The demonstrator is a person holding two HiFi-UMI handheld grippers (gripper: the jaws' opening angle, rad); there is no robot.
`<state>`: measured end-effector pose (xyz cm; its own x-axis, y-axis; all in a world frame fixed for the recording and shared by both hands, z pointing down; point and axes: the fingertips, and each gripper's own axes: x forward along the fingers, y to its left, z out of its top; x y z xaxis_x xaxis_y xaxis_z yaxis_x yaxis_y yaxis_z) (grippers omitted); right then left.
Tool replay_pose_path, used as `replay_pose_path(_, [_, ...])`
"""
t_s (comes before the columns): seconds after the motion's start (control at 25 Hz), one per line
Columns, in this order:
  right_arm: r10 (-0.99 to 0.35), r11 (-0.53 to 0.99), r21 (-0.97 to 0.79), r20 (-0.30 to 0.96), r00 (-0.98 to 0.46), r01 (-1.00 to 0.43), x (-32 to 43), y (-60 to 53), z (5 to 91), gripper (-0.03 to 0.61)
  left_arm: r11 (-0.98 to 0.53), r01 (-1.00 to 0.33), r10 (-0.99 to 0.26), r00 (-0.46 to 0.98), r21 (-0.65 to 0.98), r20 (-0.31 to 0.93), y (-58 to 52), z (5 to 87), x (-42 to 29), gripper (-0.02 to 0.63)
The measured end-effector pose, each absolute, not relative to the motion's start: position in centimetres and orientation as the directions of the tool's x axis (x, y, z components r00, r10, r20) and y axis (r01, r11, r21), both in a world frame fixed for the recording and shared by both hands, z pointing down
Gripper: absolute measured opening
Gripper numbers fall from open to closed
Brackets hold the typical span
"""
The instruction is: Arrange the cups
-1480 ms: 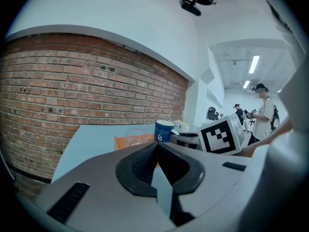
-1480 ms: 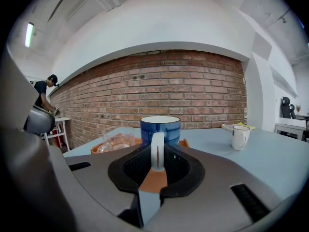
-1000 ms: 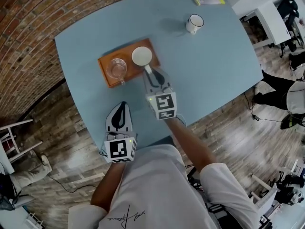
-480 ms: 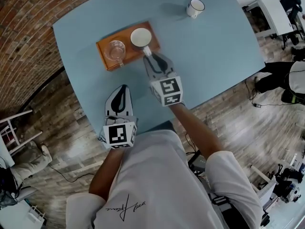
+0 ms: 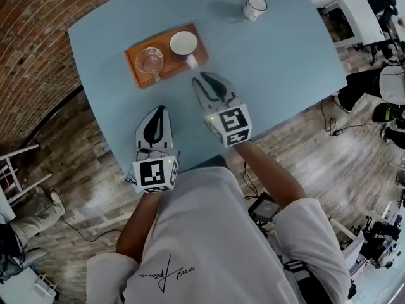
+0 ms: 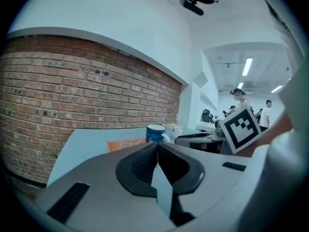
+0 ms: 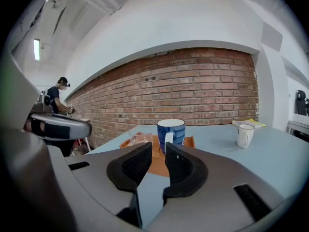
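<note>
A glass cup (image 5: 152,61) and a mug (image 5: 184,43) share the orange tray (image 5: 168,68); the right gripper (image 5: 199,79) hovers near it, apparently empty.

An office-like lab: brick wall (image 7: 193,86), wood floor (image 5: 82,189), white desks (image 5: 355,14).

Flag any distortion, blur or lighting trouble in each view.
Head view: sharp, evenly lit, wide-angle bends the table edges. Left gripper view: heavy fisheye, dark corners, brick wall bowed, ceiling strip lights blown out. Right gripper view: same bowing and vignette; blue mug crisp, glass cup hard to make out.
</note>
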<state>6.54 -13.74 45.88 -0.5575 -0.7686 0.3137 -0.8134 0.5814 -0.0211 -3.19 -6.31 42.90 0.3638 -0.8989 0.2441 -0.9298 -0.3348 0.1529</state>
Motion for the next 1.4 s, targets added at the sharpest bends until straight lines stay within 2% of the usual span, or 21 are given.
replay_pose_path(0.36, [-0.731,0.638,-0.059,0.267,-0.628,-0.768,5.7,-10.9,42.0,0.078,-0.320,-0.933,-0.914,0.350,0.164,0.204,-6.2,41.4,-3.7,0.009])
replay_pose_path(0.84, [-0.707,0.670,-0.094,0.224,-0.671,-0.737,6.0,-7.9,37.2,0.041,-0.283,-0.942,-0.941,0.309,0.181,0.139,-5.3,38.2,-4.9,0.010])
replay_pose_path(1.4, [-0.707,0.649,-0.141,0.252,-0.661,-0.748,5.9,-4.8,35.0,0.023,-0.269,-0.938,-0.947,0.299,0.219,0.117,-3.3,35.5,-5.7,0.009])
